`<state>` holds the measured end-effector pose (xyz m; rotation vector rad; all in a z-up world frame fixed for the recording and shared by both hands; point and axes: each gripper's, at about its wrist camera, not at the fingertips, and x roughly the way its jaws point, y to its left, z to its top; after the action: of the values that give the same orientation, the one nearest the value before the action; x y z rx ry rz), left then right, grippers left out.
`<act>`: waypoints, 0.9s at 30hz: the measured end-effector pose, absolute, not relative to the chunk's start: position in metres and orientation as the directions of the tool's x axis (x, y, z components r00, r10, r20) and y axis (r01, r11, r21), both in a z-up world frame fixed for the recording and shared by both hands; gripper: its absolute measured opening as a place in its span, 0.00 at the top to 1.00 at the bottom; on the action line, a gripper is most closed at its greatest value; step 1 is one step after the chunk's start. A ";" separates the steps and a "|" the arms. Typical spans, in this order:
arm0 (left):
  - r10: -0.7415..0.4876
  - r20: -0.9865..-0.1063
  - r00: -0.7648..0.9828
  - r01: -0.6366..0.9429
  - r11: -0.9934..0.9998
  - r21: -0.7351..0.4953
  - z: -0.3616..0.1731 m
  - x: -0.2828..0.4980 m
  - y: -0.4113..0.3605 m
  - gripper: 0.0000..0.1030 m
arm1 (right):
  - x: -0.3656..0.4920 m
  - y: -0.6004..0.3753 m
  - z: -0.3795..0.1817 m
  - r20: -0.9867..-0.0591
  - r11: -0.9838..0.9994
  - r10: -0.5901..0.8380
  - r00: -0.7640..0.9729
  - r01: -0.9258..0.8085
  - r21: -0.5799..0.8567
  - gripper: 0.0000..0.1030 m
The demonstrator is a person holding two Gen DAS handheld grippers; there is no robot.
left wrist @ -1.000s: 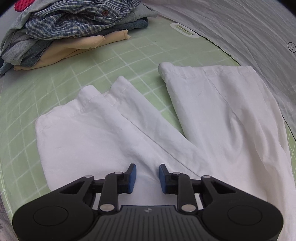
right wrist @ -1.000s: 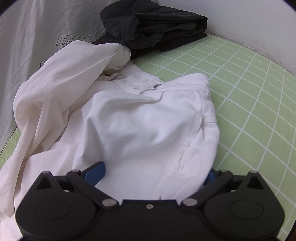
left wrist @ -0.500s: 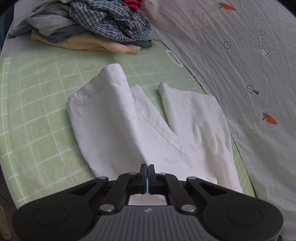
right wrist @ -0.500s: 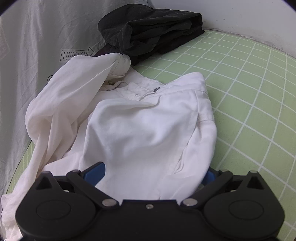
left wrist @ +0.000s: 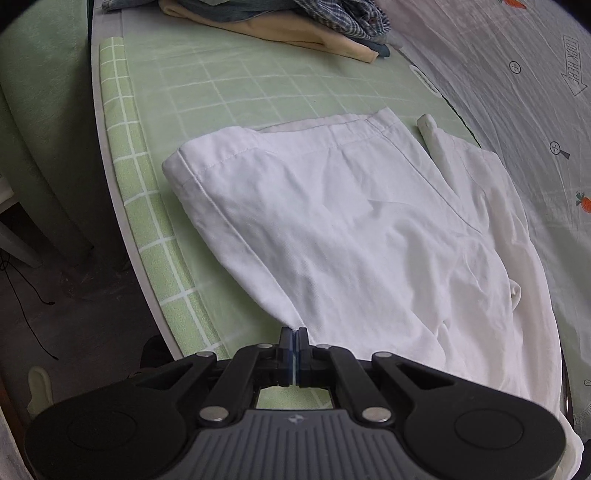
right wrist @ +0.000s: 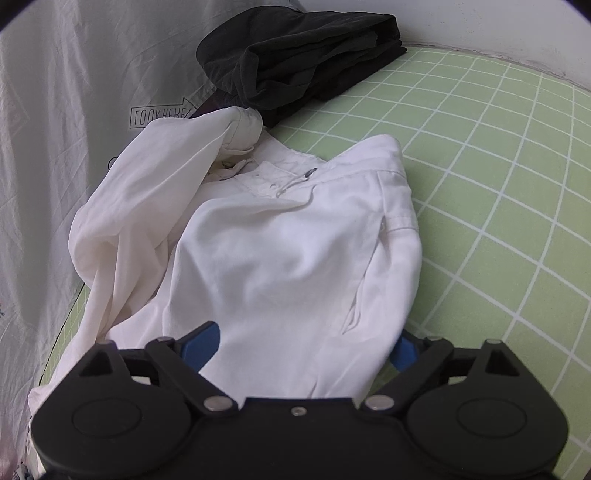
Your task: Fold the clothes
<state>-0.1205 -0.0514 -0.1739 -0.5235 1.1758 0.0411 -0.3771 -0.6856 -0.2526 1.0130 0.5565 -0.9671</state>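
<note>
White trousers (left wrist: pixel 351 229) lie on a green grid mat (left wrist: pixel 221 85), their legs folded over each other with the hems at the far end. My left gripper (left wrist: pixel 293 334) is shut on a pinched point of the trouser fabric near the mat's left edge. In the right wrist view the waist end of the trousers (right wrist: pixel 295 258), with a drawstring, is bunched up. My right gripper (right wrist: pixel 301 347) straddles this fabric; its jaws are closing, and the blue pads (right wrist: pixel 201 343) stand wide on either side of the cloth.
A pile of folded clothes (left wrist: pixel 295 22) sits at the mat's far end. A black garment (right wrist: pixel 303 51) lies beyond the waist. A grey printed sheet (left wrist: pixel 517 74) borders the mat. The mat's left edge (left wrist: pixel 122 221) drops to the floor.
My left gripper closed on the trouser fabric and dragged it toward the mat's left edge, so one leg now lies over the other. The right jaws have narrowed a little.
</note>
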 end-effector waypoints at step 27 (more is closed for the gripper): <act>-0.123 -0.916 0.382 -0.243 0.943 -0.228 -0.175 -0.133 -0.020 0.94 | -0.477 -0.661 -0.223 -0.804 0.236 -0.564 0.190 0.970 0.063 0.93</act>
<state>-0.1333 -0.0201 -0.1747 -0.3521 1.1830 0.0788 -0.4774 -0.6609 -0.2235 0.6677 0.7484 -1.1978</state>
